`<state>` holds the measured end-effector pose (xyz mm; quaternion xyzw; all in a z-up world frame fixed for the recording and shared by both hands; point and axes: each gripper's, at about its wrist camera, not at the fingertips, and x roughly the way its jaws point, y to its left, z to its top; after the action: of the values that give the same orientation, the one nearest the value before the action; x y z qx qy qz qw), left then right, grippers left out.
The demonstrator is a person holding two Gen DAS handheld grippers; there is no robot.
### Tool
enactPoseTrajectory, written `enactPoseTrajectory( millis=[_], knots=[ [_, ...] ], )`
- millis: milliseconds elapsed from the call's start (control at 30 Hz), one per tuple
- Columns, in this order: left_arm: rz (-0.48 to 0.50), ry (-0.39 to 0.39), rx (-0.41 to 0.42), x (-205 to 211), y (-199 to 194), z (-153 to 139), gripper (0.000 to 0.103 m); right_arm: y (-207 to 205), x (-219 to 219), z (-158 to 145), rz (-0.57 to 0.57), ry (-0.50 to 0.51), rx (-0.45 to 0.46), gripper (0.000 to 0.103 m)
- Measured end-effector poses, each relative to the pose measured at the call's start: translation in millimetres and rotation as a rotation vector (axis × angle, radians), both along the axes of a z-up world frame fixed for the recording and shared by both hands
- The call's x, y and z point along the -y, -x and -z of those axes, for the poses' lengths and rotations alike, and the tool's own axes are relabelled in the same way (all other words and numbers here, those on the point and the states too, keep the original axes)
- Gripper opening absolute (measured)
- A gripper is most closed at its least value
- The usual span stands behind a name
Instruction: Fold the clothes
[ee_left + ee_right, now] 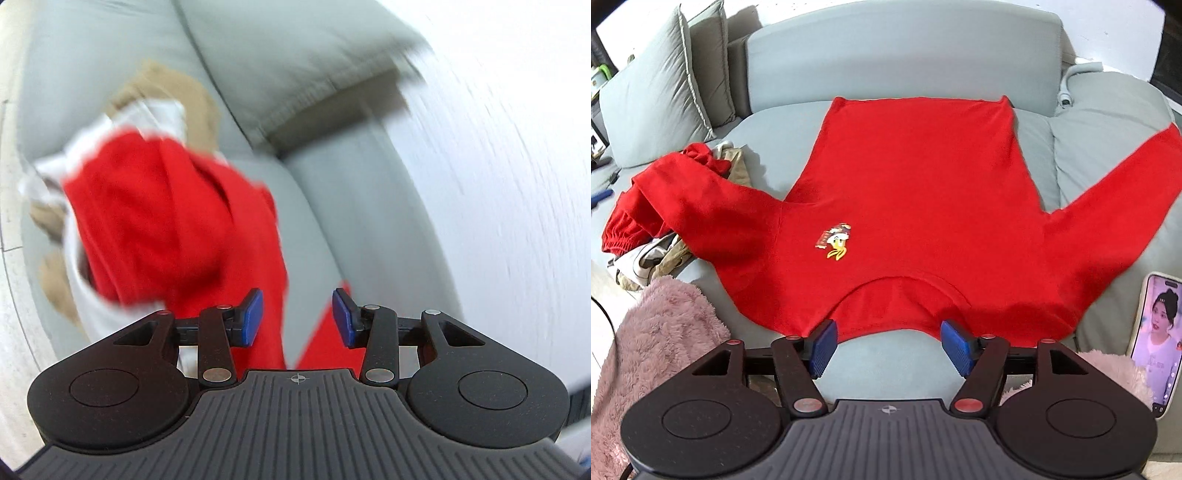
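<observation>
Hovering open-jawed at the sofa's (901, 66) front edge, the right hand-held gripper (888, 345) faced the sweater's (916, 192) collar; the left hand-held gripper (297, 317), also open, held nothing.

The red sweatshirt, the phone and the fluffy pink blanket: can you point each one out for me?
red sweatshirt (908, 192): right wrist view, on the middle of its chest panel.
phone (1156, 339): right wrist view, on its lit screen.
fluffy pink blanket (665, 332): right wrist view, on its upper fold beside the sweatshirt's shoulder.
</observation>
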<state>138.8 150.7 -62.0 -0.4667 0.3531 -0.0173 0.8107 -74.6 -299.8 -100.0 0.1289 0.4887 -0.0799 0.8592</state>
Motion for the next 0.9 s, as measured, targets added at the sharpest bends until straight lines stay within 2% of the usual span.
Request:
enactPoseTrajectory(
  millis=[233, 467, 567, 667, 833, 900],
  knots=[
    [-0.090, 0.184, -0.129, -54.2, -60.3, 30.1, 0.040, -10.5, -7.7, -2.5, -0.015, 0.038, -0.028, 0.067],
    [-0.111, 0.152, -0.173, -52.6, -88.8, 64.2, 0.039, -15.1, -7.1, -0.5, -0.014, 0.070, -0.062, 0.068],
    [-0.132, 0.152, -0.185, -49.3, -97.9, 76.5, 0.035, -17.9, -9.0, 0.7, -0.019, 0.086, -0.073, 0.069],
    [-0.161, 0.164, -0.169, -49.9, -110.0, 87.5, 0.027, -20.5, -10.5, 2.7, -0.025, 0.098, -0.087, 0.069],
    [-0.191, 0.186, -0.149, -52.5, -121.2, 99.0, 0.002, -24.1, -11.2, 9.2, -0.026, 0.096, -0.112, 0.069],
    [-0.192, 0.153, -0.122, -50.9, -118.8, 92.9, 0.000, -25.0, -11.5, 10.6, -0.027, 0.090, -0.116, 0.069]
  ],
)
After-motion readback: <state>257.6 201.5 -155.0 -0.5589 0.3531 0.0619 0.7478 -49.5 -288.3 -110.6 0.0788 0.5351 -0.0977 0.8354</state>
